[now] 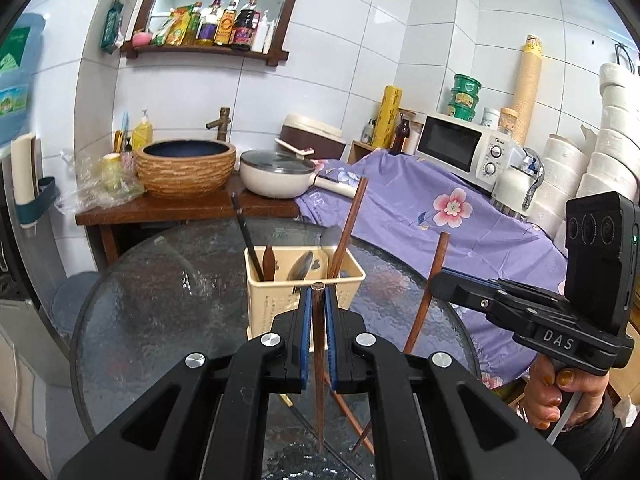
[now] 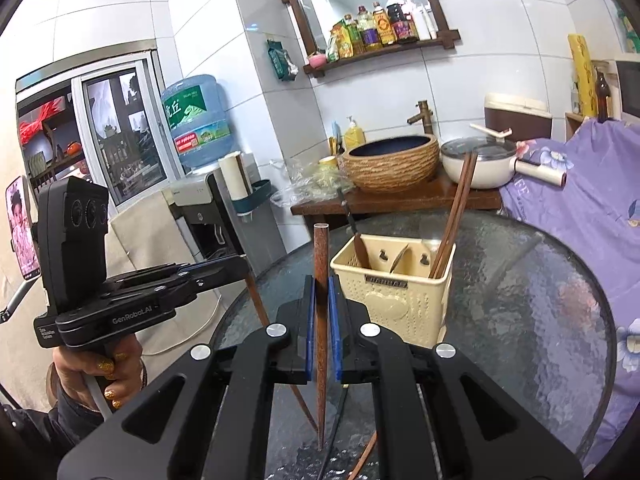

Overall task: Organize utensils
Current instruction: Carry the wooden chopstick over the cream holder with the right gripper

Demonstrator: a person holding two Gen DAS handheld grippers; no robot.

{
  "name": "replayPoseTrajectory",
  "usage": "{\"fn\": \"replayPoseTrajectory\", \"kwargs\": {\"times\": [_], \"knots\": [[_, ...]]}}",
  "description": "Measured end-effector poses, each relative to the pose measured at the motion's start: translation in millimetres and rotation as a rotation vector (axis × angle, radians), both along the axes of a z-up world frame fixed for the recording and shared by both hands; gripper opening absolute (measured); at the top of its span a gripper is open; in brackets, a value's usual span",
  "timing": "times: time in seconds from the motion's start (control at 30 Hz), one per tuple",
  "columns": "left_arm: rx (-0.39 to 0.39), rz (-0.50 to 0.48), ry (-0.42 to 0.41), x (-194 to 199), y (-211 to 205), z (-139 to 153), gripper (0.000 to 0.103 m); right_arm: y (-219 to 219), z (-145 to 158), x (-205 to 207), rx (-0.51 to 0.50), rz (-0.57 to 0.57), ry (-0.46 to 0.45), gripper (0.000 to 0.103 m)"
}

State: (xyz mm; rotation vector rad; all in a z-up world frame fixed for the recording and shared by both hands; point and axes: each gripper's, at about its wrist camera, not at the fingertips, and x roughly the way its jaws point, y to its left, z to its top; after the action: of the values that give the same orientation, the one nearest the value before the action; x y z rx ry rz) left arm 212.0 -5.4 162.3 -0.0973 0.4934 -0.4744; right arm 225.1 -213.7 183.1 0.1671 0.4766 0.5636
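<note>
We read "DAS" in white letters on the side of the right gripper [image 1: 444, 280] as it shows in the left wrist view, and "GenRobot.AI" on the side of the left gripper [image 2: 240, 264] in the right wrist view, with a small label beside it too fine for us to make out. The microwave [image 1: 464, 148] carries a small brand mark we cannot read, and the water bottle [image 2: 198, 120] has large Chinese characters on its green label. A dark nameplate on the front of the cream utensil holder [image 2: 394, 292] is too blurred for us to read.

In the left wrist view we see the left gripper's blue pads pressed together on a brown chopstick [image 1: 319, 344], its long axis near upright, thick end up, thin tip down close to the glass table [image 1: 160, 300]. In the right wrist view the right gripper pinches a second chopstick [image 2: 321, 320] the same way, blunt end up, point down.

Both sticks hang just in front of the utensil holder, which stands on the table and holds a pair of chopsticks [image 2: 452, 224] leaning up and right, plus a dark-handled utensil [image 1: 246, 236]
</note>
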Motion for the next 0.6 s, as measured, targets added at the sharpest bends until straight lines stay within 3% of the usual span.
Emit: {"fn": "replayPoseTrajectory", "kwargs": {"times": [0.27, 0.6], "knots": [[-0.009, -0.007, -0.073, 11.6, -1.1, 56.0, 0.007, -6.1, 44.5, 19.0, 0.011, -0.035, -0.05, 0.007], [-0.01, 0.091, -0.2, 46.2, -6.8, 137.4, 0.007, -8.6, 108.7, 54.1, 0.0, -0.124, -0.165, 0.007]]}}
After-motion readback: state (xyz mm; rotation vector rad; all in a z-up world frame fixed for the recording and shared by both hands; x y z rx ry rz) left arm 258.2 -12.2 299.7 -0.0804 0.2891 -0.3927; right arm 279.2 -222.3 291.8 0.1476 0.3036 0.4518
